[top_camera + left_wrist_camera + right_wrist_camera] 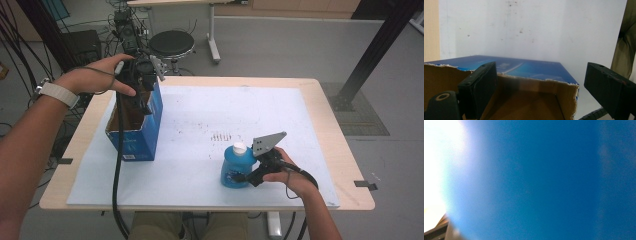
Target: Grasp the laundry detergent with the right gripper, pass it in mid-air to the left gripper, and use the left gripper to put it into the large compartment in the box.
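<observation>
One blue bottle (237, 167) between right tongs (243, 177).

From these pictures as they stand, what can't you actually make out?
- Blue bottle, right gripper view: so near the lens it is a blue blur; its label is unreadable.
- Right gripper, high view: the bottle hides whether its jaws press it.
- Blue box, high view: the left gripper covers part of its inside; the print is too small.
- Left gripper view: the bottom edge cuts off the box's floor.
</observation>
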`<state>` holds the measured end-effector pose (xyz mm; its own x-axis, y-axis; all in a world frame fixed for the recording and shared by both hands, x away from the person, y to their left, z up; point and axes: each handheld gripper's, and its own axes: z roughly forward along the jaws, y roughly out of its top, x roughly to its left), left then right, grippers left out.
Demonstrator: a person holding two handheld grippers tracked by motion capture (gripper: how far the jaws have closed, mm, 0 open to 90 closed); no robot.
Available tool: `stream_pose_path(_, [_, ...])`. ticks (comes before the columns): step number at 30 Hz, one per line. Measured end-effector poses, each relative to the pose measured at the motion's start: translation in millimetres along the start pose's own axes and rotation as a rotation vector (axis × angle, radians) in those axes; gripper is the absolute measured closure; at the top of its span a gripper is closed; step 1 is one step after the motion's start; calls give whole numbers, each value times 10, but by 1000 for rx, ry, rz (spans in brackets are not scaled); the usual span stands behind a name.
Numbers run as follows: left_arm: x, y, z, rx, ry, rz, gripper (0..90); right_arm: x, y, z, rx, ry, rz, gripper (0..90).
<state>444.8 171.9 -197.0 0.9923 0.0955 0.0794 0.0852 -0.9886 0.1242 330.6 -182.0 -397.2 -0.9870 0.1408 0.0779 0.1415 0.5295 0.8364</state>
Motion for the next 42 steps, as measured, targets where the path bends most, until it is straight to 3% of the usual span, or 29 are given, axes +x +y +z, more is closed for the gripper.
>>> stream_pose_path(42, [1, -9, 26, -2, -5, -3, 123, -22, -89, 40, -80, 20, -2, 332])
